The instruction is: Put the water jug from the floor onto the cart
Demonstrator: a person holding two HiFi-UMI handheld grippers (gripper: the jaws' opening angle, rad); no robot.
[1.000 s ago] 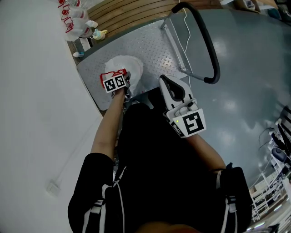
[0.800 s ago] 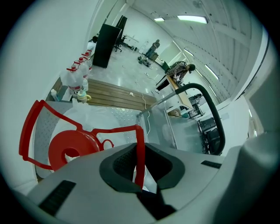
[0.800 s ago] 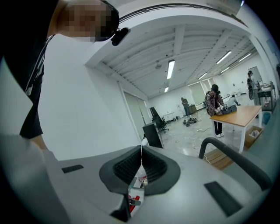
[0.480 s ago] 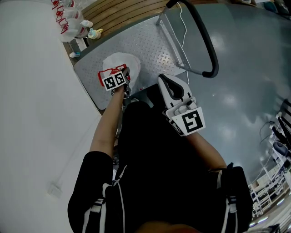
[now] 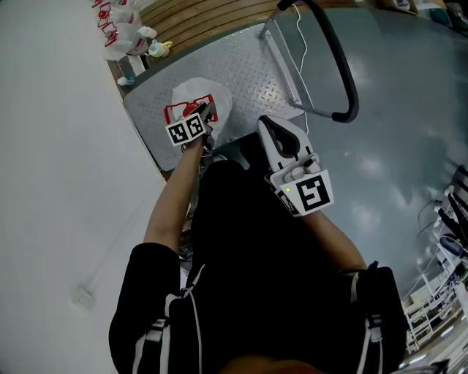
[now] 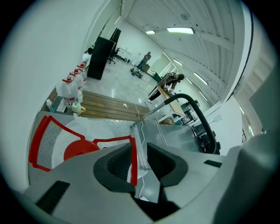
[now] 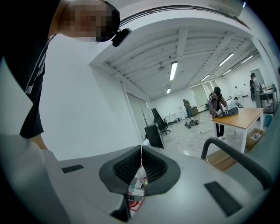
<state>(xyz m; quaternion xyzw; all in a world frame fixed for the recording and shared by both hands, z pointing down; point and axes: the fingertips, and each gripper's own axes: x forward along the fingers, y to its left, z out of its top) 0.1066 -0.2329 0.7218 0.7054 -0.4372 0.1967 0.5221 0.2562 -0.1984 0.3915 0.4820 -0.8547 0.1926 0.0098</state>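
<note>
The water jug (image 5: 208, 98) is white with a red carry handle (image 6: 43, 133) and a red cap (image 6: 78, 151). It stands on the cart's steel deck (image 5: 245, 69). My left gripper (image 5: 208, 117) hovers just over the jug's top, pointing down. Its jaws are opening, and one strip of the red handle runs up between the pads (image 6: 116, 162), which do not press on it. In the left gripper view that gripper (image 6: 139, 162) shows a clear gap. My right gripper (image 5: 269, 128) is shut on nothing, held over the cart's near edge; in its own view the tips (image 7: 141, 153) meet.
The cart's black push handle (image 5: 338, 62) arches over the deck's right side. Several more jugs (image 5: 121, 33) stand by a wooden pallet (image 5: 205, 18) beyond the cart. A white wall runs along the left. People stand at a far table (image 7: 217, 109).
My left gripper has lifted a little off the jug and more of the red handle shows beside it. The jug stays on the deck. The right gripper has kept still.
</note>
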